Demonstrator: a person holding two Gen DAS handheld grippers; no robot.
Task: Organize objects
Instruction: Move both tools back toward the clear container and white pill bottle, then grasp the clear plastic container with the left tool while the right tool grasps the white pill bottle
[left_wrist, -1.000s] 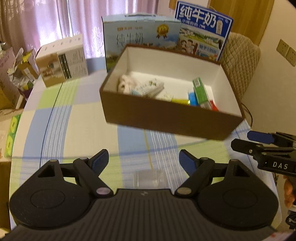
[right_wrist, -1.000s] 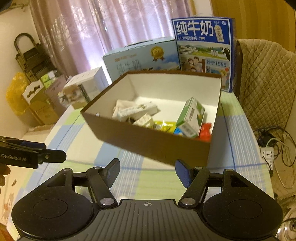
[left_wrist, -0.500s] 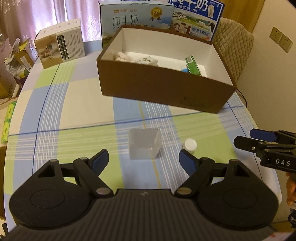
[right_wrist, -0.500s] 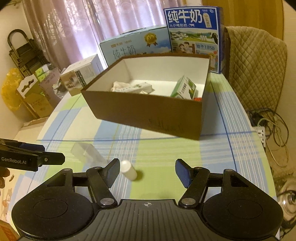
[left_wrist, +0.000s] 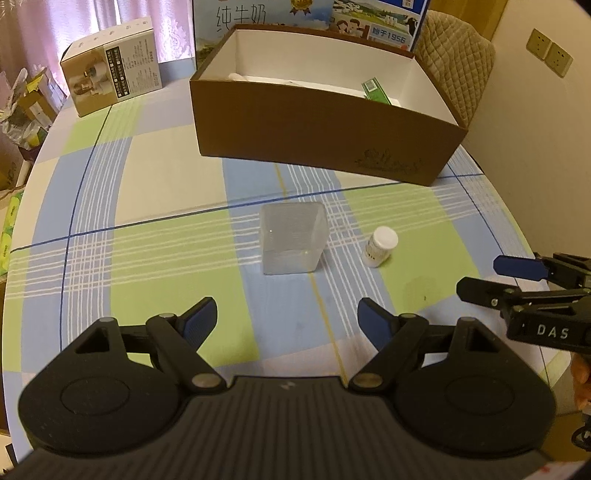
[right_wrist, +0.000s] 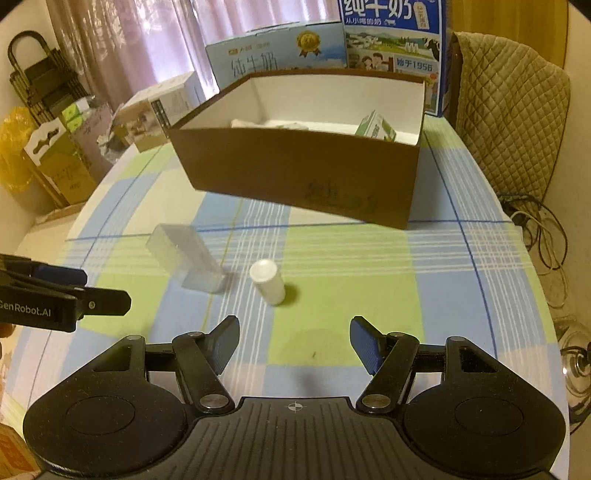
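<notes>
In the left wrist view, the left gripper (left_wrist: 286, 319) hangs over the near part of the desk (left_wrist: 155, 192) with its jaws spread wide and nothing between them. The desk wears a checked cloth of blue, green and cream. Just beyond the gripper stands a clear plastic box (left_wrist: 293, 238), upright. To its right, apart from it, sits a small white bottle (left_wrist: 380, 246) with a white cap. Farther back, a brown cardboard box (left_wrist: 321, 136) with a white inside lies open; a green carton (left_wrist: 376, 90) shows above its near wall toward the right end. A smaller printed carton (left_wrist: 110, 70) stands at the far left of the desk, and blue milk cartons (left_wrist: 266, 14) rise behind the brown box. At the right edge the right gripper (left_wrist: 480, 275) reaches in above the desk, near the bottle but not touching it.

In the right wrist view, the right gripper (right_wrist: 293, 341) is also open and empty, poised over a green square of the cloth. The white bottle (right_wrist: 267, 282) stands just ahead of it, slightly to the left, with the clear plastic box (right_wrist: 186, 256) further left, close beside it but apart. The brown cardboard box (right_wrist: 303, 177) sits beyond them, holding the green carton (right_wrist: 375, 127) and some pale items too hidden to tell. The left gripper (right_wrist: 107, 290) enters from the left edge. A quilted chair back (right_wrist: 509, 110) stands at the far right.
</notes>
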